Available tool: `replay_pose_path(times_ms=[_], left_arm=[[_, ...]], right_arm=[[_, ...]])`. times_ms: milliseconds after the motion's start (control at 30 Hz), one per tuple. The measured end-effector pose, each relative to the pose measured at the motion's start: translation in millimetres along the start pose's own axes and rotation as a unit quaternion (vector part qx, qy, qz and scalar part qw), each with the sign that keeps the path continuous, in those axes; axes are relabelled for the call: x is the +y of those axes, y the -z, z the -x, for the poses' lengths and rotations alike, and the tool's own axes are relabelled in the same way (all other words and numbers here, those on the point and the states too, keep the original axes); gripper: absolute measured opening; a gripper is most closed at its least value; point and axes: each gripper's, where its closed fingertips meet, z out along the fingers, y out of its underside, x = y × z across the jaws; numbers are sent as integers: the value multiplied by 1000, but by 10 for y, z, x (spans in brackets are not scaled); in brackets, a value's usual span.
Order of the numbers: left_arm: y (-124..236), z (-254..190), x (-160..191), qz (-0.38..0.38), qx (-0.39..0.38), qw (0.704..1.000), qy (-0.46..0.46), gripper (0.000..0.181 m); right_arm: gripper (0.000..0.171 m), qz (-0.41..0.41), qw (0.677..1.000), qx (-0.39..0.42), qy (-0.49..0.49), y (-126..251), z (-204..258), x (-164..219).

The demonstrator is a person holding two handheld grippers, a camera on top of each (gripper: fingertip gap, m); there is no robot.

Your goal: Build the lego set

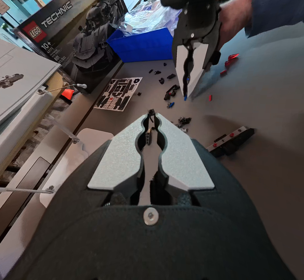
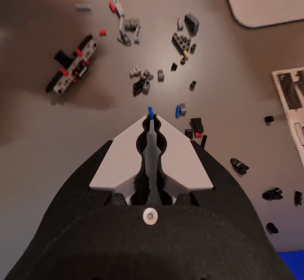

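My left gripper (image 1: 151, 114) is shut on a small black lego piece (image 1: 151, 112), held above the grey table. My right gripper (image 2: 151, 116) is shut on a blue pin (image 2: 150, 111) that sticks out past its tips. In the left wrist view the right gripper (image 1: 185, 95) points down over the table with the blue pin (image 1: 185, 98) at its tip. A partly built black, grey and red assembly (image 2: 74, 65) lies at the left of the right wrist view, and at the right of the left wrist view (image 1: 230, 142). Loose black, grey, red and blue pieces (image 2: 141, 81) are scattered around.
The lego box (image 1: 69, 42) stands at the back left. A blue bin (image 1: 143, 45) with plastic bags (image 1: 148, 19) behind it sits beside it. A sticker sheet (image 1: 117, 93) lies flat on the table. A white instruction booklet (image 1: 19, 74) is at the far left. A person's hand (image 1: 233, 20) holds the right gripper. The left gripper's tips are roughly 15 cm from the right gripper's.
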Motion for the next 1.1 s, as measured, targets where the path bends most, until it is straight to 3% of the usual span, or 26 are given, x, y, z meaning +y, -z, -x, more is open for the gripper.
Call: replay_pose_path(times_ms=[33,467,1100], left_arm=[[-23,-17,13,4,3,1000,0,5],[-201,-179,39,38,26,998,-41,5],[-159,-182,12,93,16,989,-114,4]], right_arm=[[2,-12,1000,9,1,32,15,-94],[0,-63,992,65,84,330,303,-1195],[1,14,974,119,191,186,350,-1291]])
